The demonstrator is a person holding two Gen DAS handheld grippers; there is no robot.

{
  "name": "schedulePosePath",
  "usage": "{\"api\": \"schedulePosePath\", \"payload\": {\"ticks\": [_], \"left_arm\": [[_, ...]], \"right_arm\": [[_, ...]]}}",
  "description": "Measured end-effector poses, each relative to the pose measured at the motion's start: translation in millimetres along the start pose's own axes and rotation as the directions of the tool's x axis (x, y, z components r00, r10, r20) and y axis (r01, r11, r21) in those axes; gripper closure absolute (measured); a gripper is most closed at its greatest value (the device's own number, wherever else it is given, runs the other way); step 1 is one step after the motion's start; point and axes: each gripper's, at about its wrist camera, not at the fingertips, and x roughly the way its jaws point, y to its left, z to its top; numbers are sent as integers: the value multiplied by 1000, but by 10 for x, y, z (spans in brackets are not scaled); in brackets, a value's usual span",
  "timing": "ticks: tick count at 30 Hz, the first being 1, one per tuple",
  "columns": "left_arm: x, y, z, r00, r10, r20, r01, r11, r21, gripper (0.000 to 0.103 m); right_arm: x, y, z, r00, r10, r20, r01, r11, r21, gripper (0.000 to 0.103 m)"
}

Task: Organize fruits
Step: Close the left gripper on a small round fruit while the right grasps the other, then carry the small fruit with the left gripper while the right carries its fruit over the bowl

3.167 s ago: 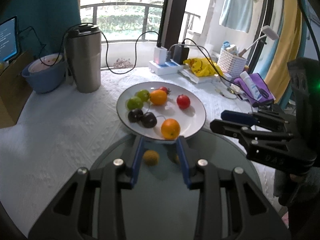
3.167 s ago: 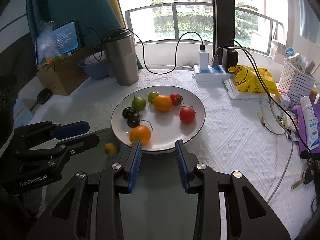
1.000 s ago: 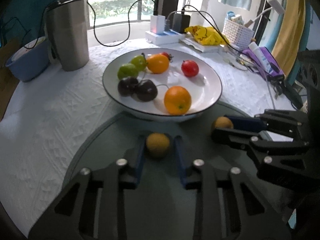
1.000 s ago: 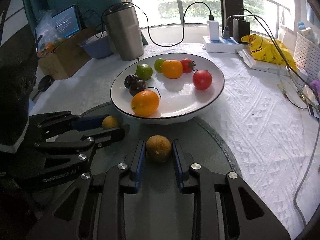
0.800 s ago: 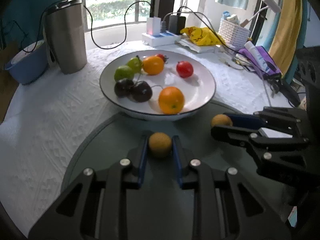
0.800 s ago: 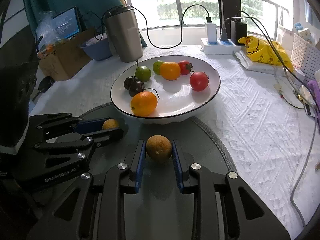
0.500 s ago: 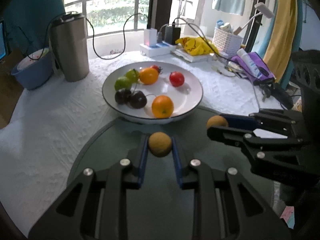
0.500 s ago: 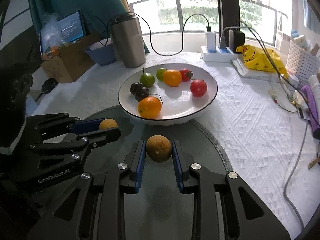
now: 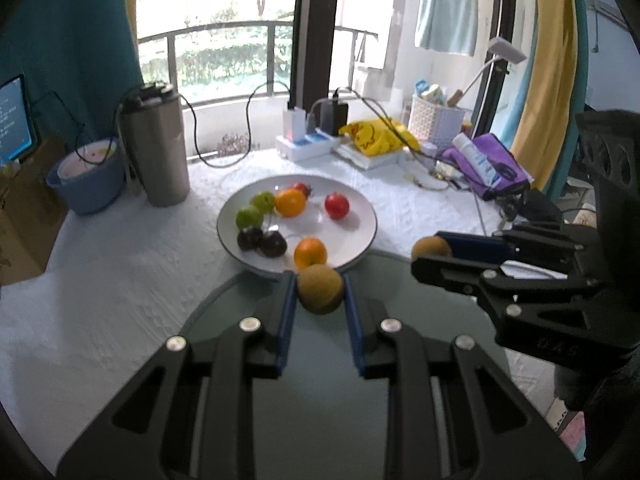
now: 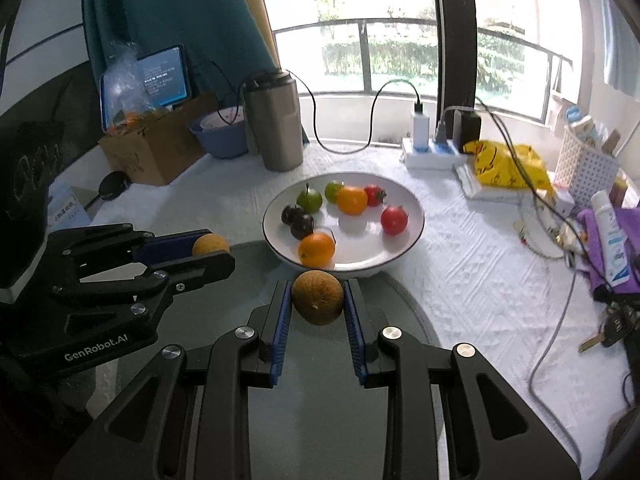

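My left gripper (image 9: 319,285) is shut on a small brown round fruit (image 9: 320,289), held above the glass table near the plate's front rim. My right gripper (image 10: 317,295) is shut on another brown round fruit (image 10: 318,298), also lifted. Each gripper shows in the other's view: the right gripper (image 9: 434,254) with its fruit (image 9: 430,247), the left gripper (image 10: 210,250) with its fruit (image 10: 210,245). The white plate (image 9: 360,236) holds two oranges, two green fruits, two dark plums and two red fruits; it also shows in the right wrist view (image 10: 412,232).
A steel tumbler (image 9: 156,148) and blue bowl (image 9: 86,178) stand behind the plate at the left. A power strip (image 9: 308,144), yellow bag (image 9: 372,132), white basket (image 9: 436,122) and purple pouch (image 9: 488,164) lie to the right. A cardboard box (image 10: 152,152) sits far left.
Both grippers closed on a brown fruit each and have lifted them off the glass table, rising higher over the last second; the plate now looks farther below.
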Motion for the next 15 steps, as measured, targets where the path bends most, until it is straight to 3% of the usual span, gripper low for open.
{"api": "schedulePosePath", "payload": {"ticks": [15], "left_arm": [[-89, -39, 353, 998, 10, 62, -10, 1000, 4, 78]], "right_arm": [[-135, -147, 319, 999, -6, 46, 7, 999, -32, 75]]}}
